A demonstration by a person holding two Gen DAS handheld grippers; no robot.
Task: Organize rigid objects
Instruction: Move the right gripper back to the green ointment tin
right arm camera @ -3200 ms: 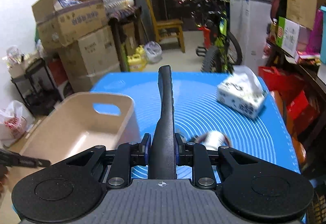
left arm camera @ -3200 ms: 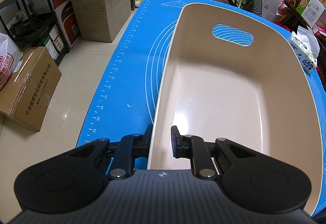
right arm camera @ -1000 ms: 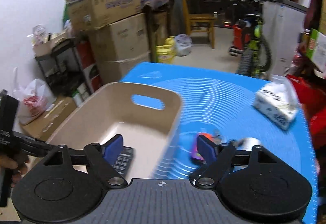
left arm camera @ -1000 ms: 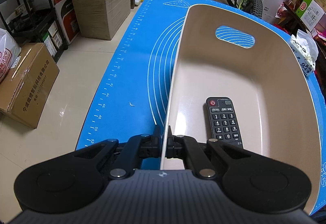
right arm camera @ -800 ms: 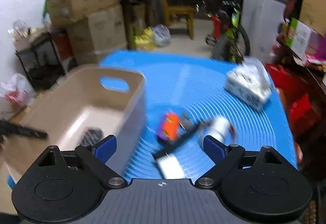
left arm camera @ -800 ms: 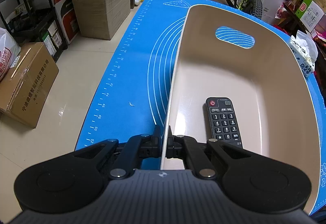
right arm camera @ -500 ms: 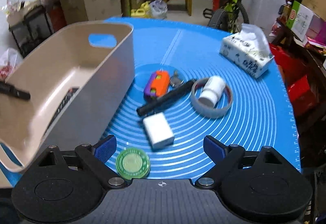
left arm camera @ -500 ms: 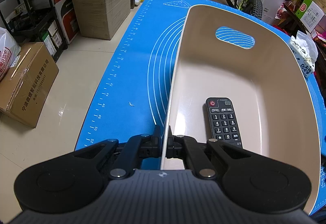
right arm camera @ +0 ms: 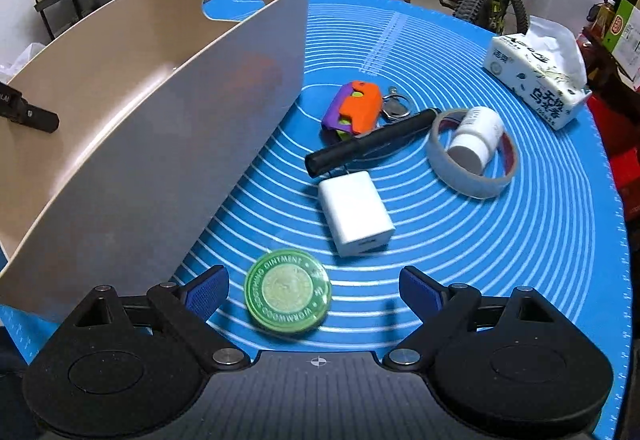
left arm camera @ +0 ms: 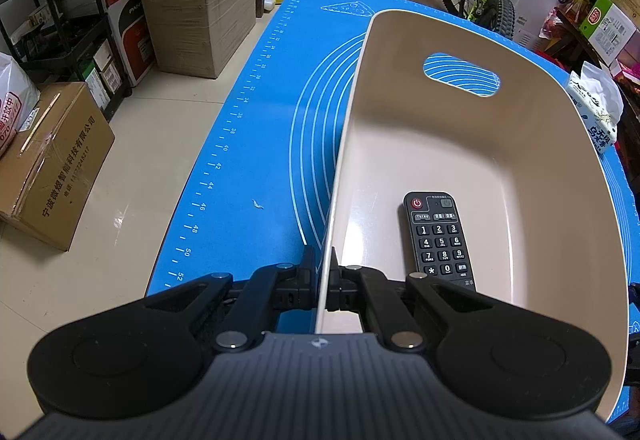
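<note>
Btwn right gripper (right arm camera: 314, 290) fingers: ointment tin (right arm camera: 288, 290)

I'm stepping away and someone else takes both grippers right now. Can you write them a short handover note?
Left gripper: shut on the near wall of the beige bin, steadying it.
Right gripper: open, empty, poised over the green ointment tin.
Done: the remote control lies face up in the bin.
Left on the blue mat: the tin, white charger, black pen, orange-purple toy with keyring, tape roll with the white bottle lying in it.
The tin looks like the next pick.
</note>
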